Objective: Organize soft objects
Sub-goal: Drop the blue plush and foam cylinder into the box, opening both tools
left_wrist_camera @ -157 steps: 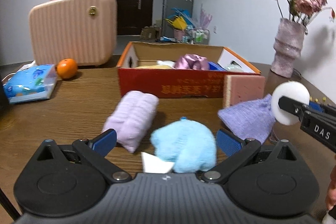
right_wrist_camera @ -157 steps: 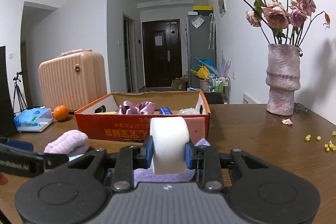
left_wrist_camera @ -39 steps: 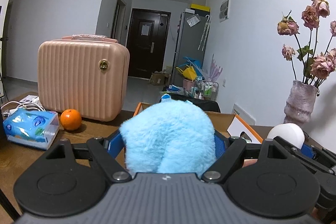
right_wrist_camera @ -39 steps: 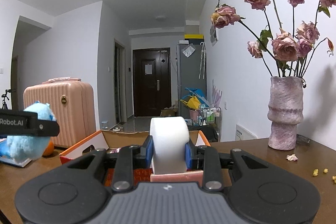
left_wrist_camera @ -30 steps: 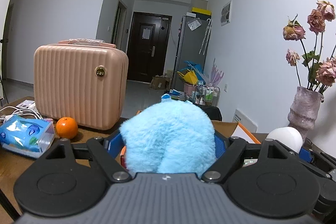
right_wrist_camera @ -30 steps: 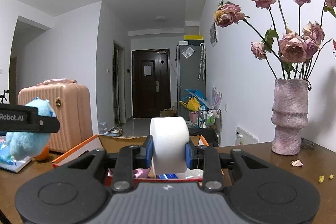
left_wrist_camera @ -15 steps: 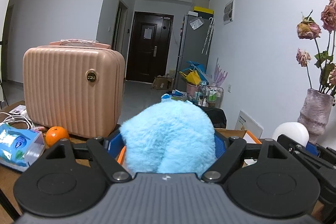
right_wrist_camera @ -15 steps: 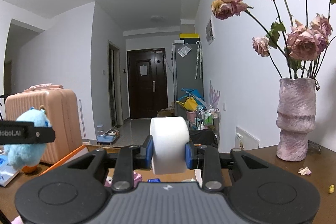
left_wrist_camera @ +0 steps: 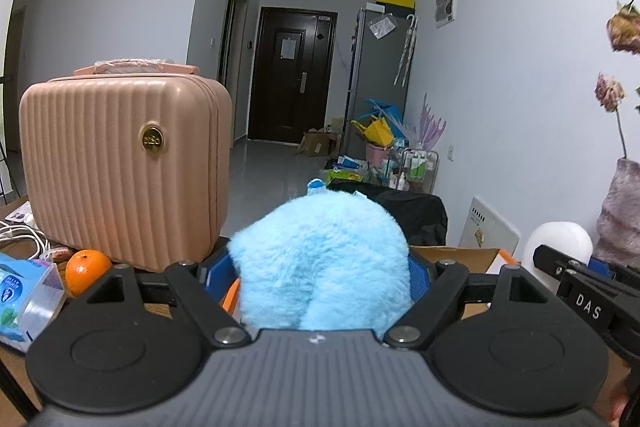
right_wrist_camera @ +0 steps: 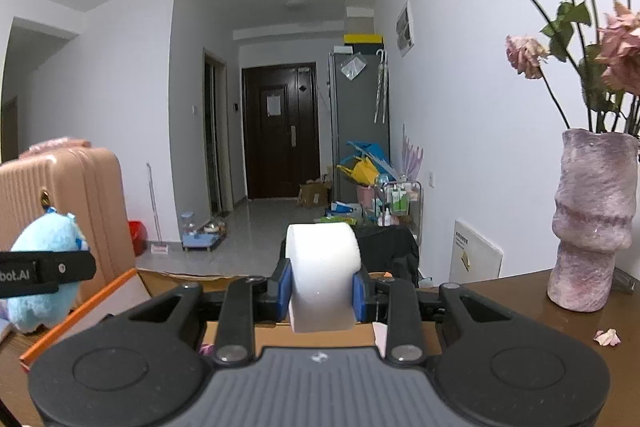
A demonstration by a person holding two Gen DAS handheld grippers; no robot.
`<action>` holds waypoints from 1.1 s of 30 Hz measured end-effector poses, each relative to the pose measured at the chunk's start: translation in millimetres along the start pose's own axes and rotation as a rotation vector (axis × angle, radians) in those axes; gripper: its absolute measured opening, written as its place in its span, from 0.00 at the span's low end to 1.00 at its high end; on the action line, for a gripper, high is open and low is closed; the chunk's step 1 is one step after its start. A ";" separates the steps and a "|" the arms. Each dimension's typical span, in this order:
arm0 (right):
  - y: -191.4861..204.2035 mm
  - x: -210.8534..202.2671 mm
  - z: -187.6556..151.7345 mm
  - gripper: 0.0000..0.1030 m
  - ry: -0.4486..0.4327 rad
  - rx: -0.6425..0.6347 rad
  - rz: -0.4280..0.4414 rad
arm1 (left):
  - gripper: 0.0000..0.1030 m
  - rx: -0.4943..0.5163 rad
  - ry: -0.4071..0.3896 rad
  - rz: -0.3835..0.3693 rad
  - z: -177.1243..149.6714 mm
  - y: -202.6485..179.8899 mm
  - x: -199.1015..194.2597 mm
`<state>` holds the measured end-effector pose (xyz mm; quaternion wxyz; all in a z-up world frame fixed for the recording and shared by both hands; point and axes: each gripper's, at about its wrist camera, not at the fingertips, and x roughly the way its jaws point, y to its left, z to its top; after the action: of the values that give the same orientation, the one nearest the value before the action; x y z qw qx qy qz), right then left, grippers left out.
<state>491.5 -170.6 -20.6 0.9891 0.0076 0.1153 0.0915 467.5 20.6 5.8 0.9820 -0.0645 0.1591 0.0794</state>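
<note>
Left wrist view: left gripper (left_wrist_camera: 322,269) clamped plush toy (left_wrist_camera: 322,267), right gripper (right_wrist_camera: 322,291) clamped foam roll (right_wrist_camera: 323,287), probably above cardboard box (right_wrist_camera: 80,301); best lowered inside before release.

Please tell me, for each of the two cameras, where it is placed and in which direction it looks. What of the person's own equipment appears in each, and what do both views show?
Left wrist: sits on the left gripper, looking forward over the fluffy light-blue plush toy it clamps; the right gripper shows at the right edge.
Right wrist: sits on the right gripper, looking forward over the white foam roll it clamps; the left gripper shows at the left edge.
Shared: ribbed pink suitcase, orange-rimmed cardboard box, dark door, textured purple vase.
</note>
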 end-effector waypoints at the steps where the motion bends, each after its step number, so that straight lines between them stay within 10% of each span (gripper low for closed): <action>1: 0.1 5.1 0.2 0.28 0.011 -0.004 -0.003 | 0.80 0.005 0.006 0.003 -0.4 -0.9 3.7; 14: 0.8 27.2 -6.6 0.31 0.098 -0.027 0.014 | 0.83 0.020 0.054 0.015 -6.5 -1.7 23.4; 24: -2.1 20.2 -8.4 0.98 0.103 0.000 0.002 | 1.00 -0.003 0.055 0.045 -4.4 6.6 24.1; 33: 1.1 13.0 -3.7 1.00 0.090 -0.008 -0.004 | 1.00 -0.038 0.058 0.065 0.7 16.2 17.7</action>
<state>502.9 -167.1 -27.1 0.9831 -0.0005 0.1593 0.0900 481.5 38.9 -0.9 0.9724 -0.0803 0.1879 0.1124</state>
